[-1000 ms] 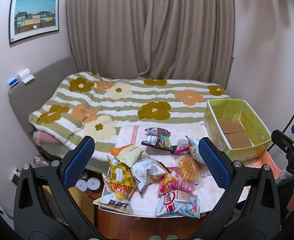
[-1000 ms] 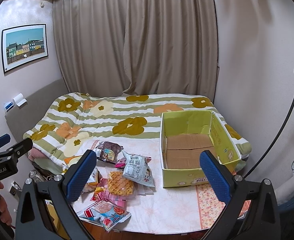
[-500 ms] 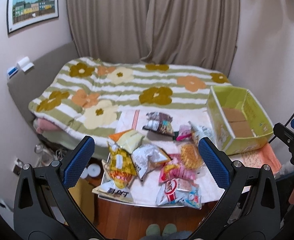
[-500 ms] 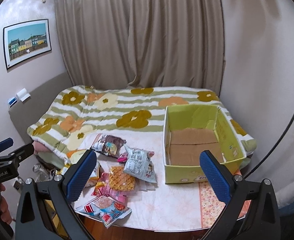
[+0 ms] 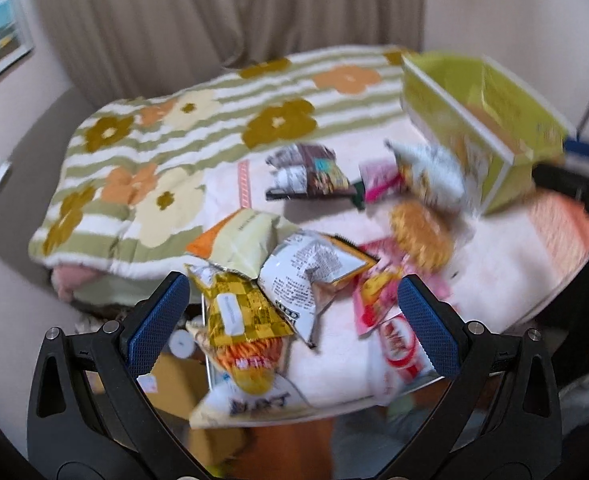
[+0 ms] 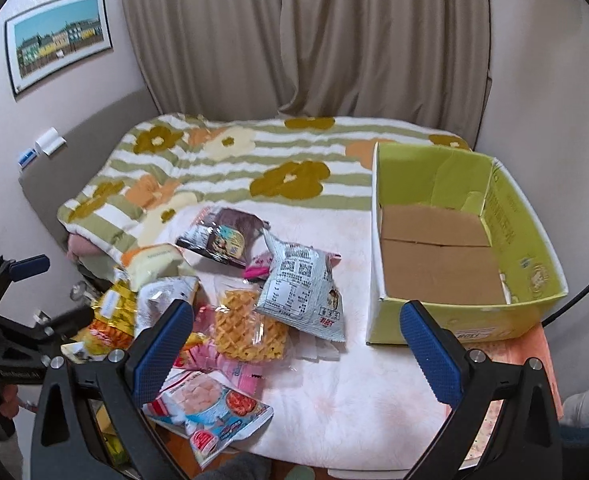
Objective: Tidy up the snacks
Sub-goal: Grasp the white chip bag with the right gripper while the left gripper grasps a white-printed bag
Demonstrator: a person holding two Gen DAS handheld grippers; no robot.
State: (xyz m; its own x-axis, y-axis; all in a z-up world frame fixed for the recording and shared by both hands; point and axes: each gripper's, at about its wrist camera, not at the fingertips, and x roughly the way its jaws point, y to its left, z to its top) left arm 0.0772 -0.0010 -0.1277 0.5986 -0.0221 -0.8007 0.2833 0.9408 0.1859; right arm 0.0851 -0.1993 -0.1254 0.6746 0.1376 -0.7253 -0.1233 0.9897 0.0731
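Note:
Several snack bags lie in a heap on a small table with a pale pink cloth (image 6: 374,392). Among them are a gold bag (image 5: 242,312), a grey-white bag (image 5: 302,276), a waffle pack (image 6: 250,328), a dark bag (image 6: 222,236) and a silver bag (image 6: 302,292). An open yellow-green cardboard box (image 6: 526,216) stands empty at the table's right. My left gripper (image 5: 294,324) is open, low over the gold and grey-white bags. My right gripper (image 6: 298,348) is open, above the table's front between heap and box. The left wrist view is blurred.
A bed with a striped flower quilt (image 6: 222,160) lies right behind the table. Beige curtains (image 6: 294,40) hang at the back and a framed picture (image 6: 58,40) is on the left wall. The left gripper's body (image 6: 10,320) shows at the left edge of the right wrist view.
Both grippers have moved forward and down toward the table. The left one now hangs close over the near bags and is tilted. The snacks and box have not moved.

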